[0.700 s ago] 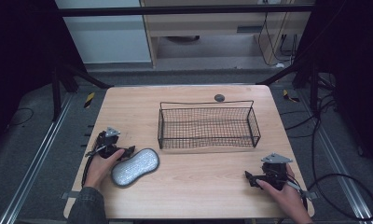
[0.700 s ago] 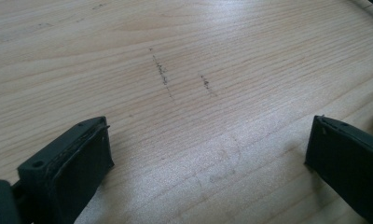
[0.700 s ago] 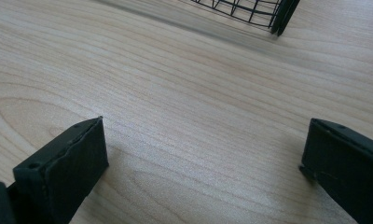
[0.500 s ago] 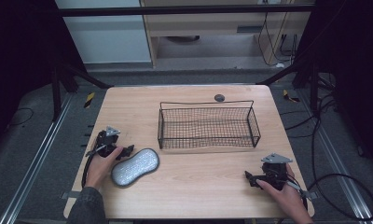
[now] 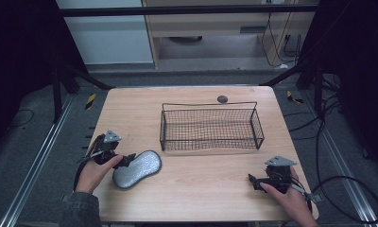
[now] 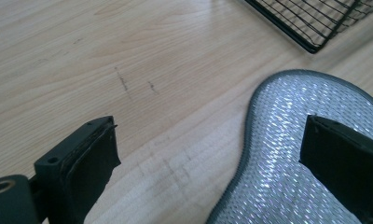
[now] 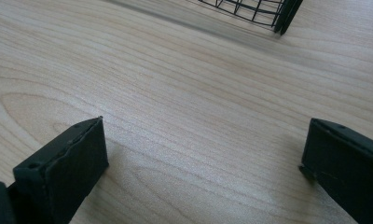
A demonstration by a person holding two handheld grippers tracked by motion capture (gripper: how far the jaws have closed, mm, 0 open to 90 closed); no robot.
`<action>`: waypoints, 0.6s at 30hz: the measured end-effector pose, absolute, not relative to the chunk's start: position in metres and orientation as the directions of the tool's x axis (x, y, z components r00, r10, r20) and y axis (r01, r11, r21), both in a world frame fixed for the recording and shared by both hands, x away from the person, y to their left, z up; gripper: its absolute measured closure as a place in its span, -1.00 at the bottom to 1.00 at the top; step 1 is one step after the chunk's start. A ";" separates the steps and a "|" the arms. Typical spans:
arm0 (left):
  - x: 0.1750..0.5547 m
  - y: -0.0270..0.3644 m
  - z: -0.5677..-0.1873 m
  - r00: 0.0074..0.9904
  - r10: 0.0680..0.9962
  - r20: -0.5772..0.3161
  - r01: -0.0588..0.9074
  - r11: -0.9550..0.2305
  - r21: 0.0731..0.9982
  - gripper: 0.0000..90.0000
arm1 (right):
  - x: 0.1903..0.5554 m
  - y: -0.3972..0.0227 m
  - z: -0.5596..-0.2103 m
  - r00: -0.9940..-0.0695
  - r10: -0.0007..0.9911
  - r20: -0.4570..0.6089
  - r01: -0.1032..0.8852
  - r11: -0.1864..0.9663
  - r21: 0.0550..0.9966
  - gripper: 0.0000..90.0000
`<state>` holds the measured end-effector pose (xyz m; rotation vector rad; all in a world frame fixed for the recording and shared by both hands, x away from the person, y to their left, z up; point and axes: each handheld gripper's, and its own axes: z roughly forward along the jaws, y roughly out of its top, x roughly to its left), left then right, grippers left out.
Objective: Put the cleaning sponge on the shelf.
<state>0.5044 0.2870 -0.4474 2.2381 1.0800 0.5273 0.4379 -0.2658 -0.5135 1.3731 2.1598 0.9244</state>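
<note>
A silvery peanut-shaped pad with a grey rim (image 5: 137,168) (image 6: 296,154) lies flat on the wooden table (image 5: 206,189) at the front left. My left gripper (image 5: 129,161) (image 6: 212,158) is open at the pad's left end; one jaw stands over the pad, the other over bare wood beside it. A black wire basket (image 5: 210,126) stands in the middle of the table, with nothing in it. My right gripper (image 5: 253,181) (image 7: 203,158) rests open near the front right, with only wood between its jaws.
A small dark round disc (image 5: 222,99) sits at the table's back edge behind the basket. The basket's corner (image 6: 315,28) (image 7: 278,14) shows ahead of each gripper. Dark floor, rails and cables surround the table.
The left gripper has edged right, so its jaw now overlaps the pad's left end. The right hand has stayed put.
</note>
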 end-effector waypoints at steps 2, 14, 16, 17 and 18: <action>0.502 0.283 -0.446 0.618 0.780 0.103 0.557 -0.526 0.643 -0.93 | 0.438 -0.266 -0.514 -0.426 0.905 0.004 0.627 0.292 0.722 -0.99; 0.491 0.261 -0.436 0.704 0.693 0.152 0.528 -0.655 0.541 -0.90 | 0.438 -0.266 -0.514 -0.429 0.903 0.004 0.626 0.294 0.723 -0.99; 0.490 0.259 -0.437 0.713 0.684 0.155 0.528 -0.669 0.524 -0.91 | 0.438 -0.266 -0.514 -0.431 0.902 -0.003 0.622 0.299 0.724 -0.99; 0.490 0.258 -0.438 0.718 0.679 0.154 0.527 -0.674 0.518 -0.91 | 0.438 -0.266 -0.514 -0.432 0.902 -0.003 0.621 0.300 0.724 -0.99; 0.490 0.256 -0.438 0.722 0.674 0.156 0.523 -0.679 0.514 -0.91 | 0.438 -0.266 -0.514 -0.432 0.902 -0.003 0.621 0.300 0.724 -0.99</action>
